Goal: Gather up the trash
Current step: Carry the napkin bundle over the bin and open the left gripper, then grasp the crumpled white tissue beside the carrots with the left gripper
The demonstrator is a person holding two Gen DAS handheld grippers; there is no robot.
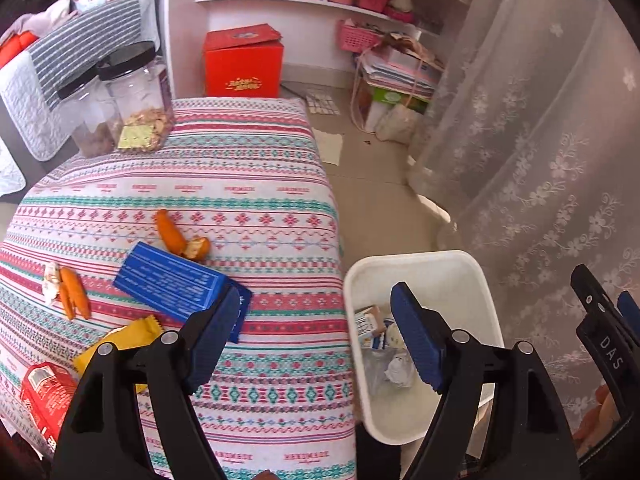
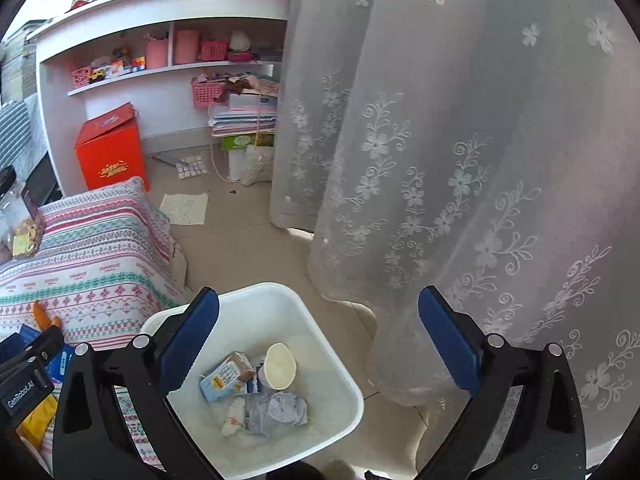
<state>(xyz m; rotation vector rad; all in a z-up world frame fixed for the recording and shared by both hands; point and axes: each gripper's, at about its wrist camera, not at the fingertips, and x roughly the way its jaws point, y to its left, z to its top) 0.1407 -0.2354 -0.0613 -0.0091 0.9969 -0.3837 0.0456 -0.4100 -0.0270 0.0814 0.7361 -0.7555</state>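
Patterned table (image 1: pixel 256 200) beside a lace curtain (image 2: pixel 480 160): both grippers, left (image 1: pixel 312 340) and right (image 2: pixel 320 344), fingers spread and empty over the white bin (image 2: pixel 344 412) at the table's edge; drop looks done, next grab the blue box (image 1: pixel 168 284) near the table's near edge.

- A lived-in room of a home, likely a bedroom.
- White shelves (image 2: pixel 168 16) hold pink baskets (image 2: pixel 214 50) and toys.
- A lace curtain (image 2: pixel 460 160) hangs to the floor.
- A patterned cloth (image 1: pixel 200 184) covers a padded surface.
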